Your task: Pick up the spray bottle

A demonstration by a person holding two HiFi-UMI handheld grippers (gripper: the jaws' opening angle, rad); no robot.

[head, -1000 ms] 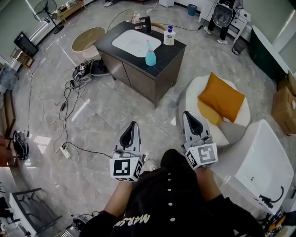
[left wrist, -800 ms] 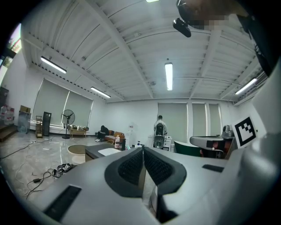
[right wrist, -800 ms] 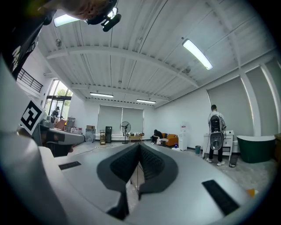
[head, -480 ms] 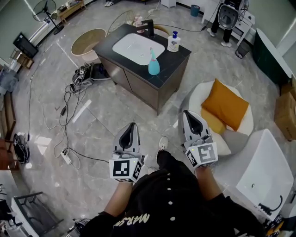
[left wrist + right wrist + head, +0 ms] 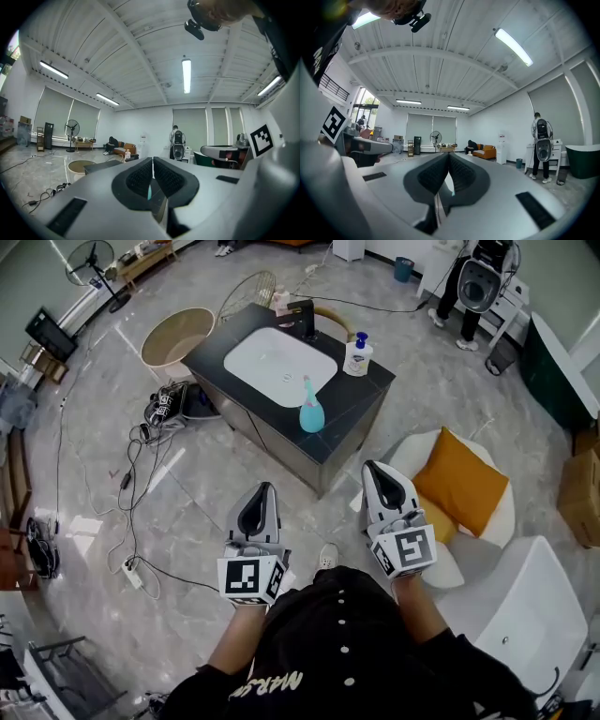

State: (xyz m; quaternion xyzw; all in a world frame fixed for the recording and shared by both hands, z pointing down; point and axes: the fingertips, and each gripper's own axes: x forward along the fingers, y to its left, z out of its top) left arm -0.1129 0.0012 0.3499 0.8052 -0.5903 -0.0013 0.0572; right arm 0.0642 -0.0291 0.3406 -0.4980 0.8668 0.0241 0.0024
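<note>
The spray bottle [image 5: 311, 409] is teal with a pink trigger top. It stands upright on the black vanity counter [image 5: 361, 399], near the counter's front edge and right of the white sink basin [image 5: 279, 360]. A white soap dispenser [image 5: 356, 354] stands further back. My left gripper [image 5: 265, 489] and right gripper [image 5: 375, 470] are held level, side by side, over the floor short of the vanity. Both are shut and empty. In the left gripper view a sliver of teal bottle [image 5: 149, 191] shows below the closed left gripper [image 5: 152, 161]. The right gripper [image 5: 449, 157] is closed too.
A white armchair with an orange cushion [image 5: 464, 486] sits right of the vanity, and a white tub [image 5: 525, 615] at lower right. Cables [image 5: 131, 456], shoes [image 5: 169, 404] and a round basket [image 5: 176, 334] lie left. A person [image 5: 177, 140] stands far back.
Both grippers have moved forward together across the floor. The vanity with the spray bottle now lies closer to them. Their jaws stay shut.
</note>
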